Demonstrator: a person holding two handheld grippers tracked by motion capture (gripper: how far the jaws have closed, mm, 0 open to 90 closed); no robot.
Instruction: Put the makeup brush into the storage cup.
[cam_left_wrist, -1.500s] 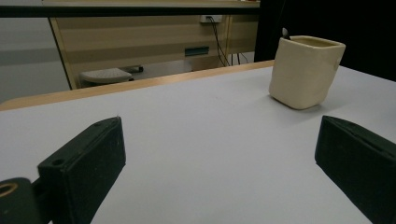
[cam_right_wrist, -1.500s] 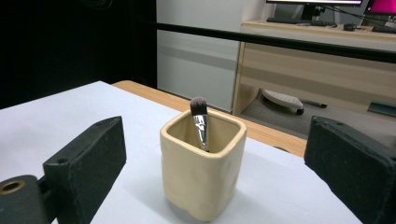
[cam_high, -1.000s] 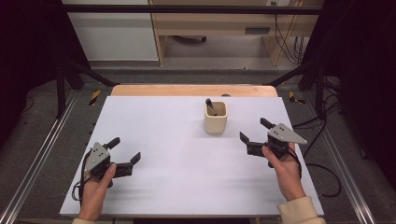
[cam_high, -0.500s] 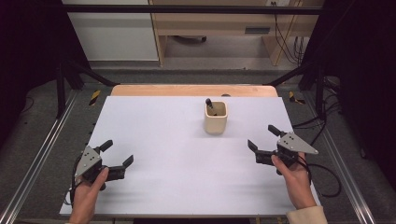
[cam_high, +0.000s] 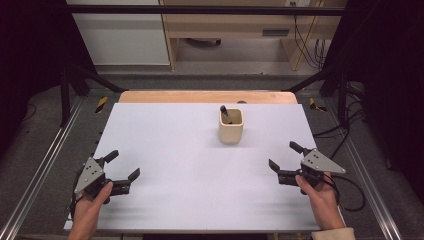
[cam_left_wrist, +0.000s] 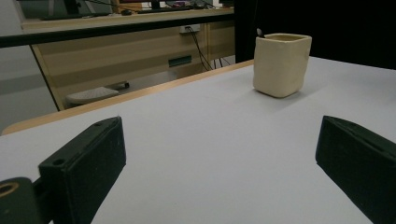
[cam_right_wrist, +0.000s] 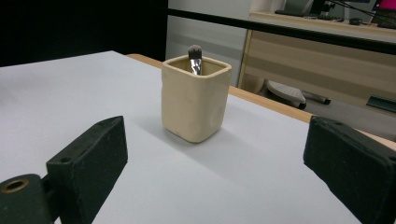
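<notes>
At the near left corner of the white table (cam_high: 200, 150), the left claw (cam_high: 122, 167) sits low over the surface in the person's left hand (cam_high: 90, 212), its jaws spread wide with nothing between them. From the left gripper view, those two black jaws frame bare white surface, and the cup stands well beyond them toward the far right.

Farther right, past the table's middle and toward its far edge, a cream square-sided cup (cam_high: 231, 125) stands upright on the white top, well apart from both claws. A brush (cam_right_wrist: 194, 59) stands in it, its dark rounded tip poking just above the rim.

Near the right edge, the right claw (cam_high: 284, 157) is held by the person's right hand (cam_high: 320, 197), a black cable trailing off the table behind it. Its jaws are also wide apart and hold nothing; the right gripper view shows the cup between and beyond them.
</notes>
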